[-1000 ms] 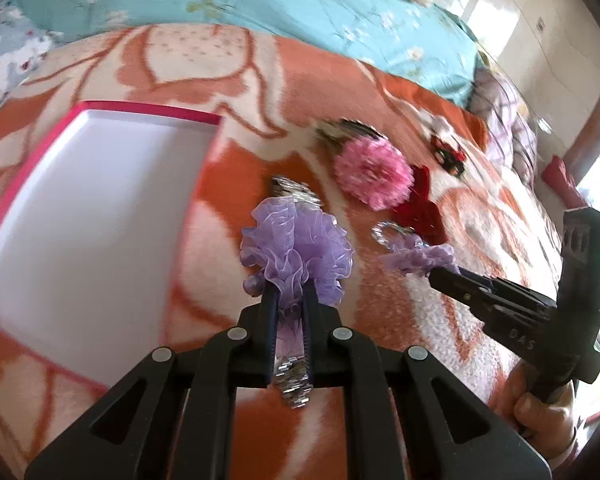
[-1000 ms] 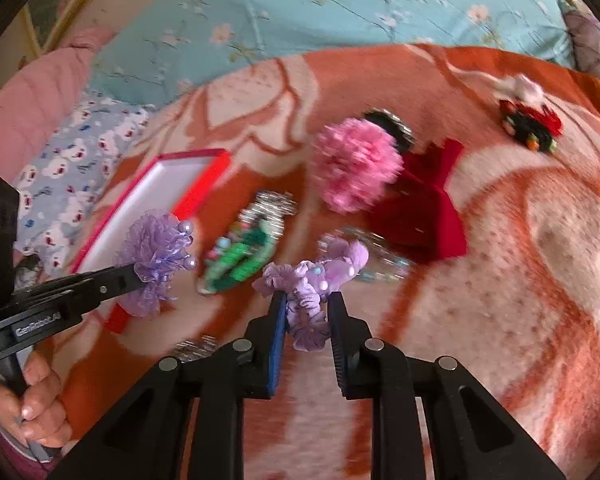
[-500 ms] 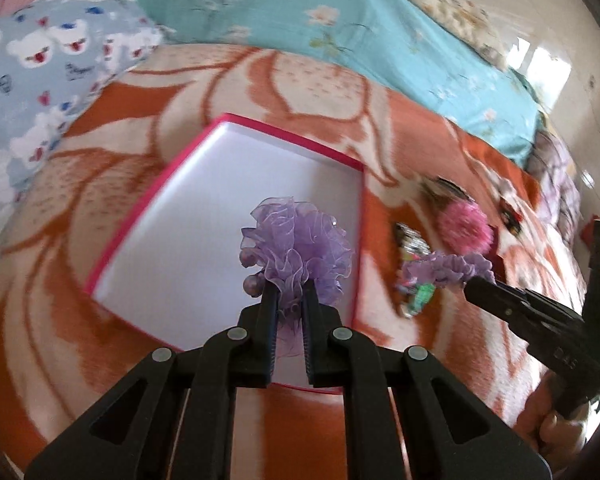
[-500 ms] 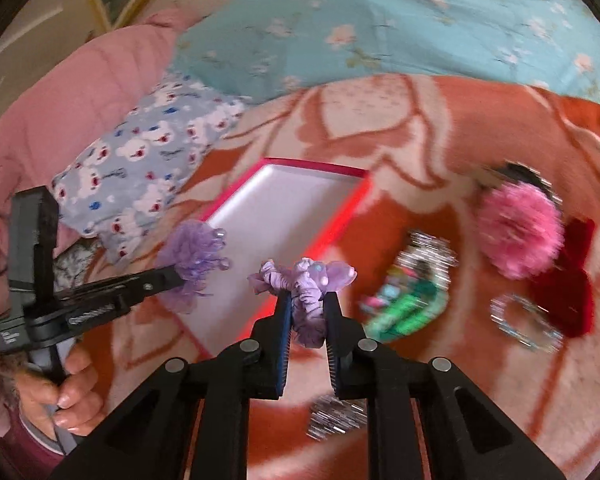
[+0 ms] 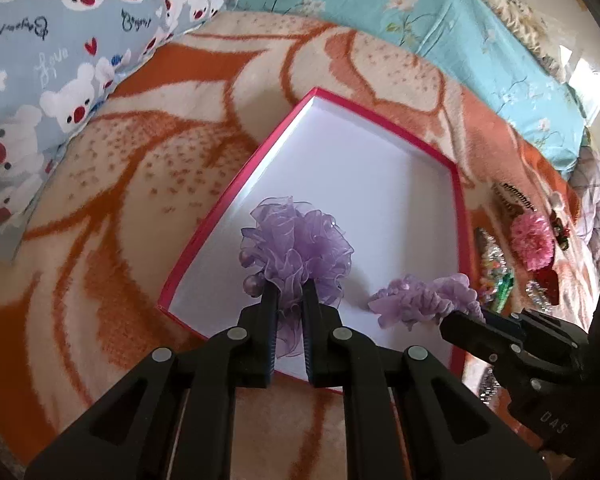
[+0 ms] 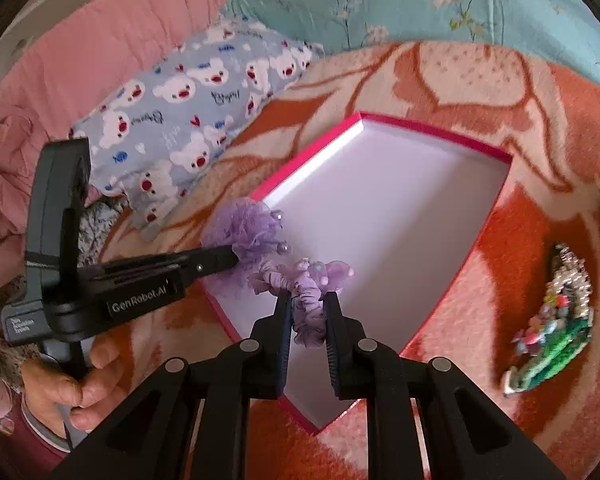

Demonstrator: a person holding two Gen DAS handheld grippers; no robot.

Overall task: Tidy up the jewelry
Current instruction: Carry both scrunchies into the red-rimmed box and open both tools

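My left gripper [image 5: 289,292] is shut on a purple organza flower tie [image 5: 296,240] with pearl beads, and it hangs over the near left part of the box. The box [image 5: 384,128] is shallow, with a pink rim and a bare white inside, and lies on the orange blanket. My right gripper [image 6: 308,300] is shut on a lilac ruffled scrunchie [image 6: 300,280], held above the box [image 6: 436,135] near its front corner. The right wrist view shows the left gripper [image 6: 224,258] and its flower tie [image 6: 246,228] just left of the scrunchie. The right gripper [image 5: 460,320] enters the left wrist view from the right.
Right of the box lie a green beaded clip [image 6: 556,340], a pink pompom flower [image 5: 532,240] and a dark red bow [image 5: 546,284]. A bear-print pillow [image 5: 60,60] lies at the back left, with teal bedding [image 5: 440,12] behind. A hand [image 6: 72,384] grips the left handle.
Both grippers have swung left, away from the scattered accessories and over the box, each still carrying its purple piece. The box now fills the middle of both views.
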